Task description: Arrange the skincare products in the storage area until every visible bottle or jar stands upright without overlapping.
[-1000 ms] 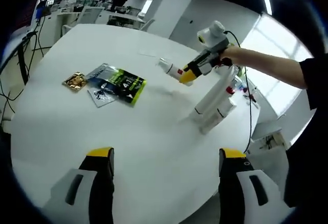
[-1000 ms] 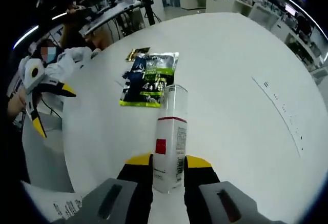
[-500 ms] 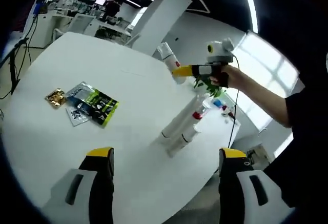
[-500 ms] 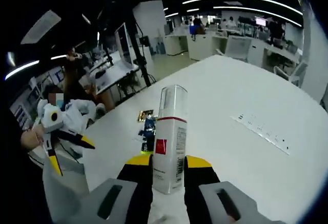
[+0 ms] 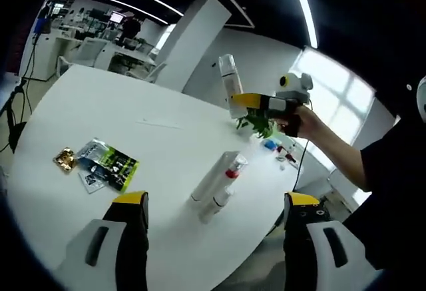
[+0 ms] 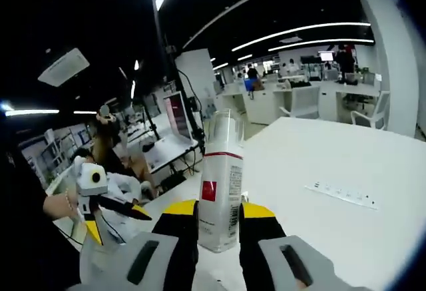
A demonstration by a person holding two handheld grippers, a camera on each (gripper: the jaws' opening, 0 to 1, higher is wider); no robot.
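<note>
My right gripper [image 6: 218,212] is shut on a white bottle [image 6: 221,181] with a red band and a clear cap, held well above the table. In the left gripper view the same right gripper [image 5: 245,100] holds that bottle [image 5: 230,84] upright, high over the table's far side. Two white bottles [image 5: 214,183] with red-trimmed caps lie side by side on the white table [image 5: 100,111]. My left gripper [image 5: 213,204] is open, hovering near the table's front edge, and it comes into the right gripper view [image 6: 100,214] at the lower left.
Green and blue sachets [image 5: 108,164] and a small gold packet [image 5: 64,159] lie at the table's left. A green plant [image 5: 261,124] and small items stand at the far edge. A power strip [image 6: 343,194] lies on the table. Desks and people fill the office behind.
The right gripper has lifted the bottle from low over the table and turned it upright. My left gripper has pulled back, so the table looks smaller and farther.
</note>
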